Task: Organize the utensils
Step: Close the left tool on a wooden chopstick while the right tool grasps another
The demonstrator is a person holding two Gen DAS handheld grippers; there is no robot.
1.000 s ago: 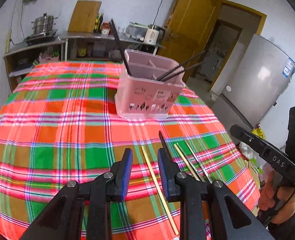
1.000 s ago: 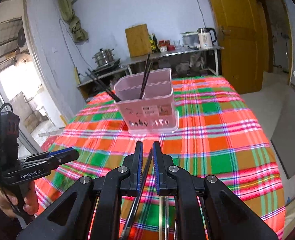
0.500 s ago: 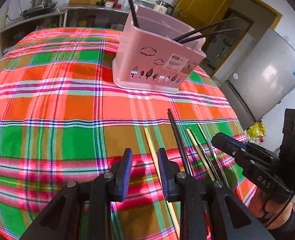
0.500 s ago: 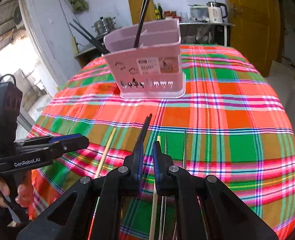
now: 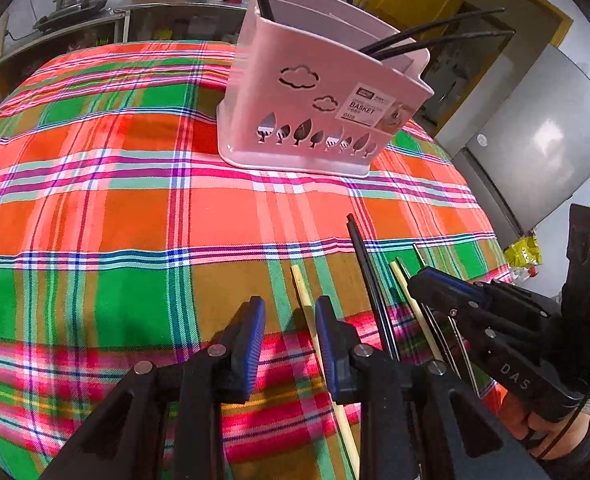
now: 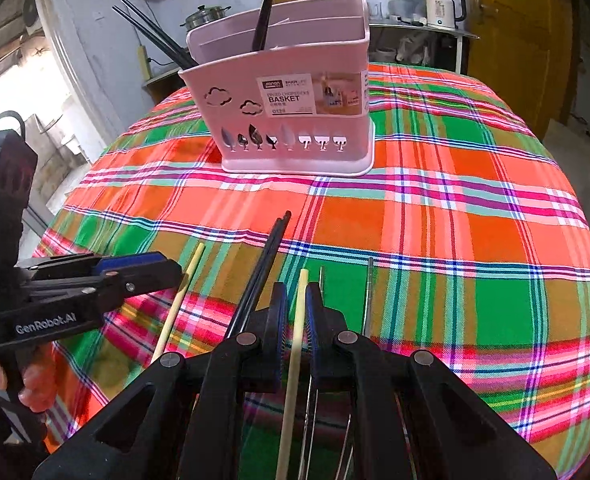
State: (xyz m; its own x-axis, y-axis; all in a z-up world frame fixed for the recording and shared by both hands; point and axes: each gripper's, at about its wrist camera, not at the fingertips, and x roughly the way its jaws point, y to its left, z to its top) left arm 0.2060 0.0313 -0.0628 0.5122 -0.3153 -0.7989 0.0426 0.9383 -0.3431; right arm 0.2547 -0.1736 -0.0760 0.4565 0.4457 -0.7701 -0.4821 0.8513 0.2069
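I had both tools down low over the checked tablecloth (image 5: 135, 216). My left gripper (image 5: 289, 332) stood fairly wide, its blue pads either side of a pale wooden chopstick (image 5: 301, 292) lying flat, not touching it that I could see. My right gripper (image 6: 293, 312) was narrow, with a second pale chopstick (image 6: 301, 296) running between its pads; I could not tell whether they pinched it. A black chopstick pair (image 6: 269, 256) lay just left of it and thin metal ones (image 6: 369, 288) to the right. The pink basket (image 6: 291, 120) sat further back, black chopsticks (image 6: 151, 34) leaning out.
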